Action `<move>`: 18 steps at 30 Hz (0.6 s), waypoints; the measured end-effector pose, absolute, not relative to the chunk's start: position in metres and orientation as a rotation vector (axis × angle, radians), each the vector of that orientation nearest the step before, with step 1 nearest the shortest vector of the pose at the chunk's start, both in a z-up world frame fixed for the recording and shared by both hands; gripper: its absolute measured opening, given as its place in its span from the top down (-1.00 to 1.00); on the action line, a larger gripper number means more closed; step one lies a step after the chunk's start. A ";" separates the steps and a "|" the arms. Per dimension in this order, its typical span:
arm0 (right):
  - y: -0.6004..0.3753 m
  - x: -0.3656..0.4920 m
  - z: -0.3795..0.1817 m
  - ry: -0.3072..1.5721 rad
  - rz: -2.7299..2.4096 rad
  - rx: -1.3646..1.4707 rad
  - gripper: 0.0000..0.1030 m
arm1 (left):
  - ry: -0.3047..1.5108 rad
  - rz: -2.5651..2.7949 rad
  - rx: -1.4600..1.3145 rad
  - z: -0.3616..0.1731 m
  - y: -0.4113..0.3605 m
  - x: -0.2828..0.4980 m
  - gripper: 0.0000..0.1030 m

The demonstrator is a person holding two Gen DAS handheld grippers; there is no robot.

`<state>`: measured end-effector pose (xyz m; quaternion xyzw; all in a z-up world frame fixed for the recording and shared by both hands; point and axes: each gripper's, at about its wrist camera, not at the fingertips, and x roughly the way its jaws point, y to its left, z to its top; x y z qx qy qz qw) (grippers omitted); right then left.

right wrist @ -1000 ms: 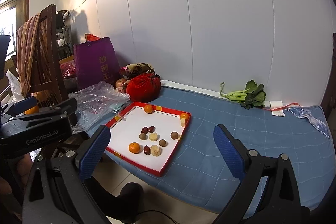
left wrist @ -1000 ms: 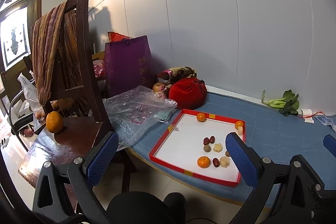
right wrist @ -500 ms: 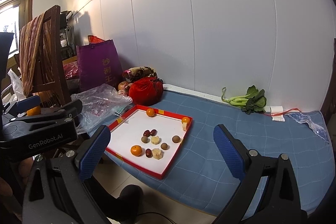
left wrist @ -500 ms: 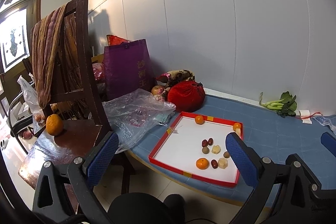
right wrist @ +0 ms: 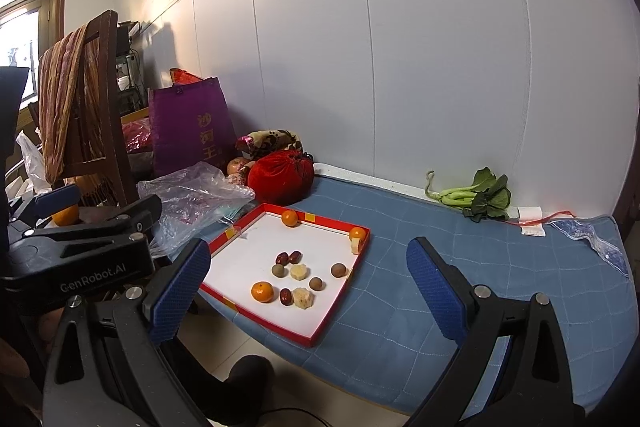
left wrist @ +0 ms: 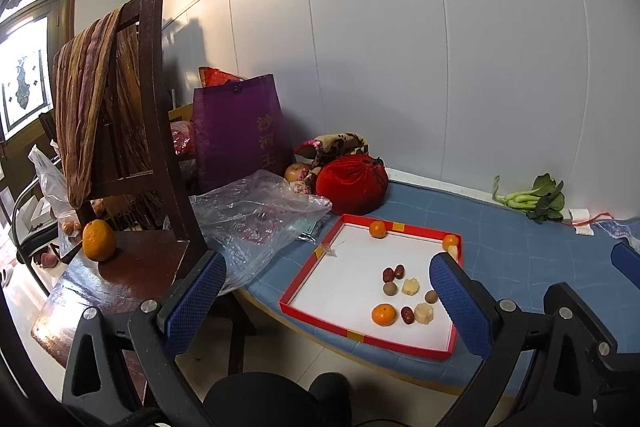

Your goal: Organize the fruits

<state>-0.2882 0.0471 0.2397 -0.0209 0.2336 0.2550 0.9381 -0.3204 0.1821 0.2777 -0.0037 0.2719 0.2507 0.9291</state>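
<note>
A red-rimmed white tray [left wrist: 400, 341] [right wrist: 308, 339] lies on the blue padded table. It holds three small oranges [left wrist: 383, 314] [right wrist: 262, 291], dark red dates [left wrist: 393, 272] [right wrist: 288, 258], brown round fruits [right wrist: 338, 270] and pale yellow pieces [left wrist: 411, 286] [right wrist: 299, 271]. My left gripper [left wrist: 326, 297] is open and empty, held back from the tray's near edge. My right gripper [right wrist: 308, 287] is open and empty, also short of the tray. The left gripper's body shows in the right wrist view [right wrist: 80, 243].
A wooden chair [left wrist: 132, 147] with a draped cloth stands left, a large orange [left wrist: 99, 240] on its seat. A clear plastic bag [left wrist: 256, 215], purple bag [left wrist: 240, 131], red pouch [left wrist: 352, 183] and an apple [left wrist: 297, 171] sit behind the tray. Green vegetables [right wrist: 476, 195] lie by the wall.
Both grippers have drawn back and slightly up from the table, so the tray looks smaller and farther. Both stay open. Nothing on the tray has moved.
</note>
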 end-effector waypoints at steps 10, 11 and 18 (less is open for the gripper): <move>0.039 -0.279 0.231 0.495 0.496 -0.031 -0.93 | 0.622 0.545 -0.005 0.261 0.190 -0.305 -0.98; 0.038 -0.277 0.230 0.498 0.493 -0.031 -0.93 | 0.619 0.544 -0.005 0.261 0.190 -0.305 -0.99; 0.020 -0.261 0.220 0.527 0.448 0.002 -0.93 | 0.649 0.517 0.012 0.255 0.182 -0.289 -0.99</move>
